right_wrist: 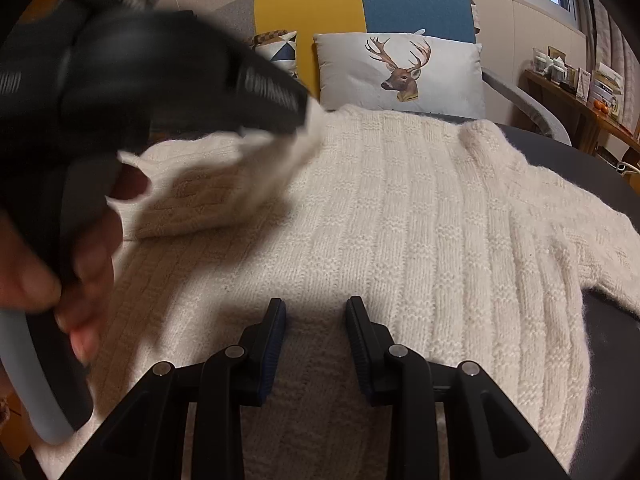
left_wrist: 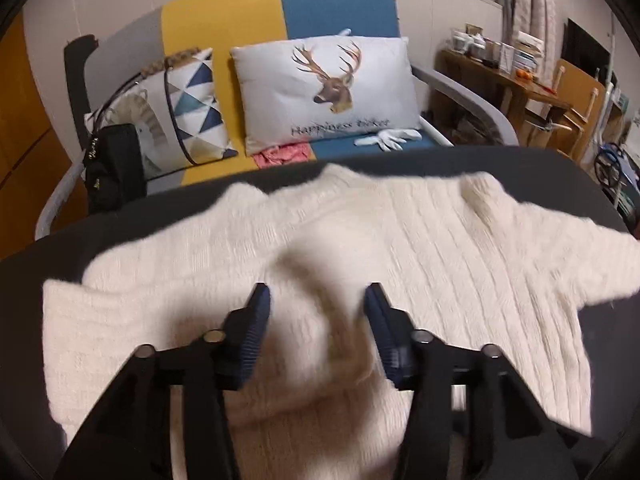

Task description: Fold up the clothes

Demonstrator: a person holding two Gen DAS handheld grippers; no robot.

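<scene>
- Right gripper point(right_wrist: 316, 344) — jaws part open over the sweater's hem, gripping nothing I can see.
- Left gripper point(left_wrist: 316, 320) — jaws apart around a blurred sleeve, pads clear.
- Cream sweater point(right_wrist: 420, 216) flat on dark tabletop point(left_wrist: 520, 164); left sleeve folded inward.
- Next, likely: right sleeve.
- Beyond: deer cushion point(left_wrist: 328, 92).

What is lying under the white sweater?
The sweater lies on a dark table, seen around its edges. Whatever else might be beneath it is covered by the knit.
</scene>
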